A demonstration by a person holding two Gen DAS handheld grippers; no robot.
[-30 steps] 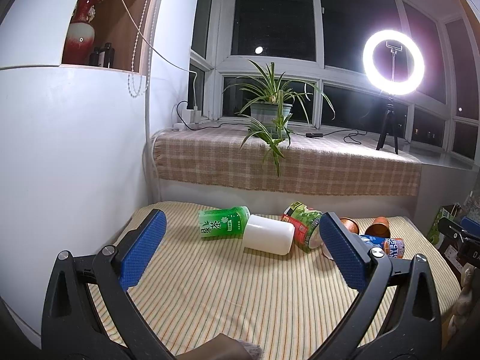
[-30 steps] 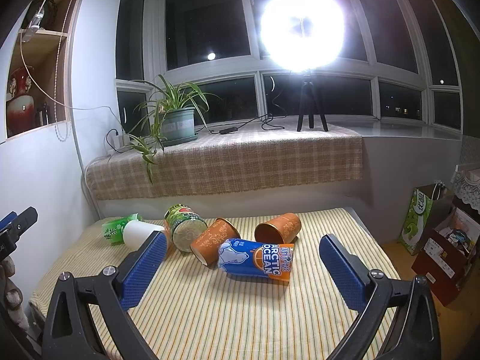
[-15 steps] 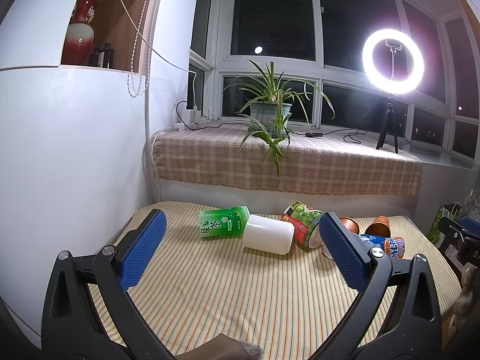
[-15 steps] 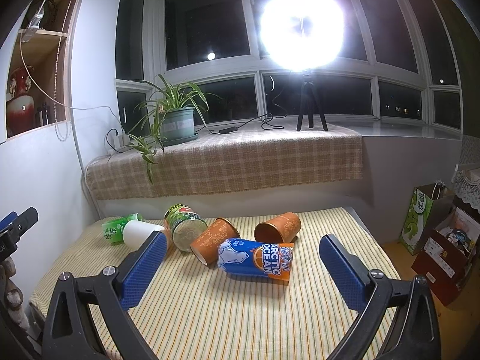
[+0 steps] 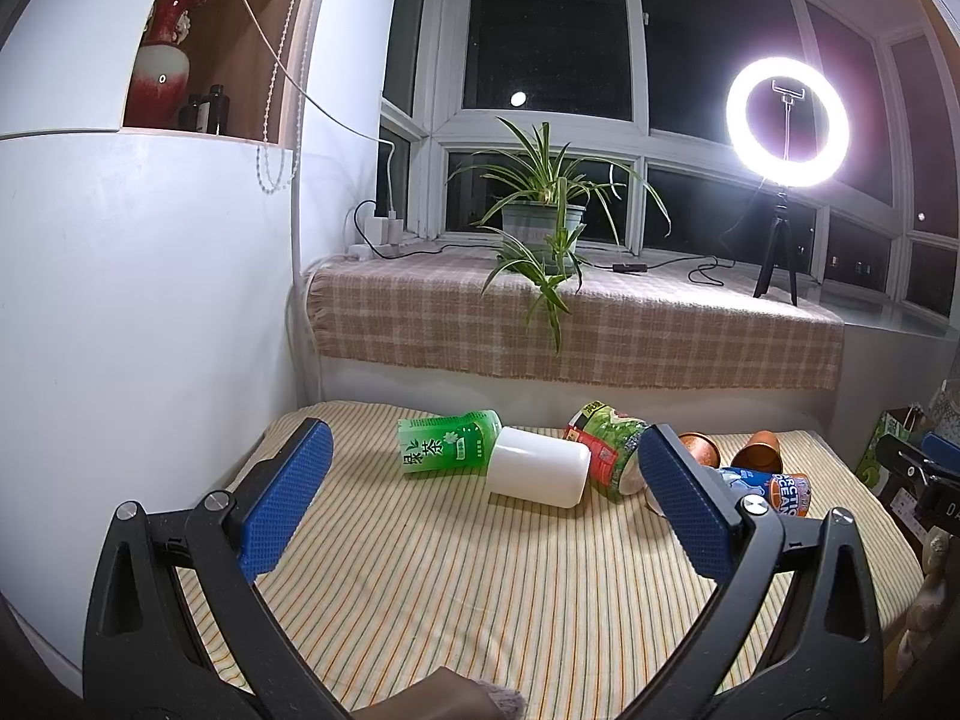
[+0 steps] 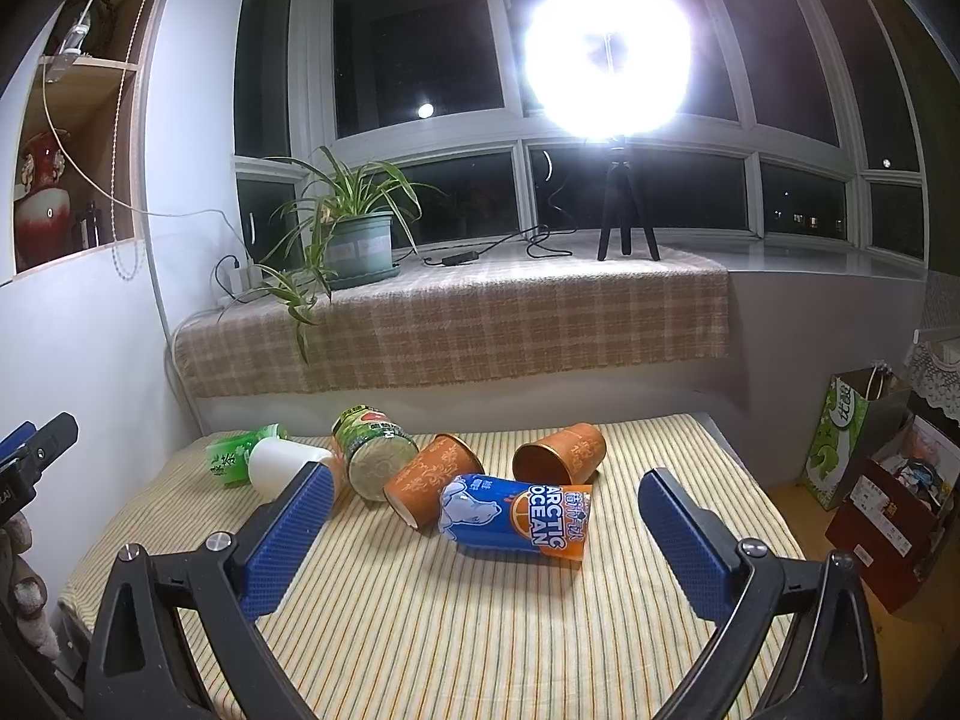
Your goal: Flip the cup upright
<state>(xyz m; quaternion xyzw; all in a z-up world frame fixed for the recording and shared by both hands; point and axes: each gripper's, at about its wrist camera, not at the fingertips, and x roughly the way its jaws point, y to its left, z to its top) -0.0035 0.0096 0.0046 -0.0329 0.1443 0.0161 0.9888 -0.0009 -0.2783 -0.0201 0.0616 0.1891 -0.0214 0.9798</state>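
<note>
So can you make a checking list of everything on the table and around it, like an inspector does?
Surface: striped cloth covers the table.
Job's things: six cups, all on their sides: green tea cup, white cup, green-red cup, two brown cups, Arctic Ocean cup.
Clutter: nothing seen.
Grippers: left gripper and right gripper open, holding nothing.
Cables: cords on the checked sill.
Surroundings: potted plant, ring light, red vase, bags.

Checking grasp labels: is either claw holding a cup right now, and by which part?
Nothing is held. The left claw and right claw are both open, short of the cups lying on the table.
</note>
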